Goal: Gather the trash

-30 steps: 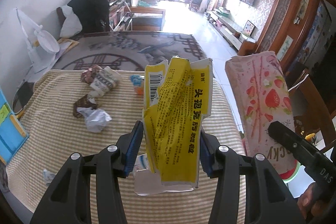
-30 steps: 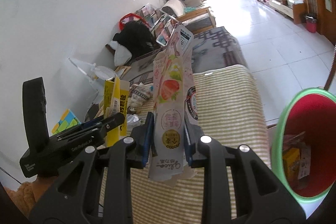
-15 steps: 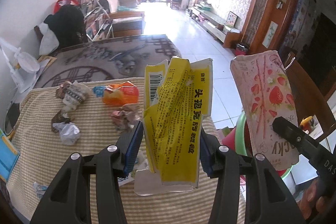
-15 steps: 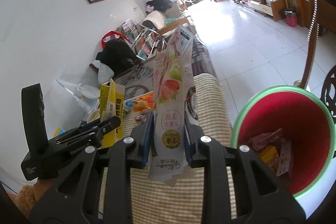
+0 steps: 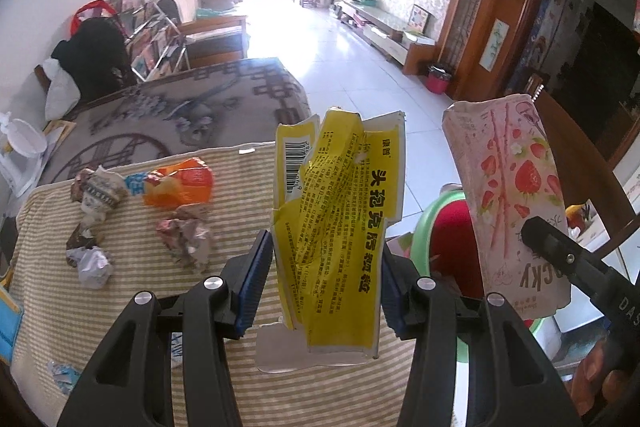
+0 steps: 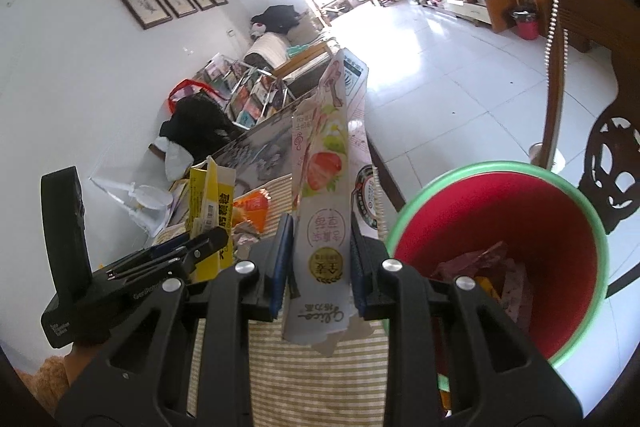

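Left gripper: clamped on crumpled yellow box, upright over striped tablecloth.
Right gripper: pinching pink strawberry box, upright beside red bin.
Bin: wrappers inside, green rim.
Table: loose crumpled wrappers at left.

The yellow box is thin creased cardboard, matt, torn at its edges. The pink box is smooth printed cardboard with a slight sheen. The table's cloth is woven, striped and matt. On it near the far edge, the orange wrapper is glossy plastic film, and the white wad is crumpled paper. The bin is smooth plastic. The floor is glossy tile.
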{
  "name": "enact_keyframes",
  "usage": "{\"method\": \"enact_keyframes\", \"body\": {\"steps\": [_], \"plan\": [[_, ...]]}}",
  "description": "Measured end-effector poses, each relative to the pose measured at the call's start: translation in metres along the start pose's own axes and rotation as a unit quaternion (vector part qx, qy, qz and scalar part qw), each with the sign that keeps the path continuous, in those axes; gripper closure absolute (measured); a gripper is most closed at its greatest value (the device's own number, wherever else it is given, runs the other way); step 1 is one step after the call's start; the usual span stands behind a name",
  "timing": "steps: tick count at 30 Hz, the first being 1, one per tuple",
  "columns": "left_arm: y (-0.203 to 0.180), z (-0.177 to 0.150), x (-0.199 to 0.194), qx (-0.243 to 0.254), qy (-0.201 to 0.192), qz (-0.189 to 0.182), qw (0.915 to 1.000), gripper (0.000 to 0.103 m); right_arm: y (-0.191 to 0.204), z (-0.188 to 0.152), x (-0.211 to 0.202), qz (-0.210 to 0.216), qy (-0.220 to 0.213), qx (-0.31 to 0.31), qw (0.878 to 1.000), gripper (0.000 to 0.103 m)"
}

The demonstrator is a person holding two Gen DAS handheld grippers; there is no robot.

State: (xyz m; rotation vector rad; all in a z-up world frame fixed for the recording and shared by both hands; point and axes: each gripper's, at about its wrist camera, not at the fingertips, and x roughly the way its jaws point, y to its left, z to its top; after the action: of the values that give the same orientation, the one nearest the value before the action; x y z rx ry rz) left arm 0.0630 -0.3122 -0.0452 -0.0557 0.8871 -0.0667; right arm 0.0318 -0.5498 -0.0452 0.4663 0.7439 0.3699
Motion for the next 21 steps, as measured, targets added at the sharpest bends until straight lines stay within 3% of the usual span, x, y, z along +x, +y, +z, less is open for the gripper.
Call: {"method": "enact_keyframes", "body": {"steps": [21], "plan": [[-0.077,-0.001,0.026,0.064,0.042,-0.067,0.9948,0.056,-0.085,-0.018,-0.042,-0.1,-0.004,0.095,0.99,0.076]]}}
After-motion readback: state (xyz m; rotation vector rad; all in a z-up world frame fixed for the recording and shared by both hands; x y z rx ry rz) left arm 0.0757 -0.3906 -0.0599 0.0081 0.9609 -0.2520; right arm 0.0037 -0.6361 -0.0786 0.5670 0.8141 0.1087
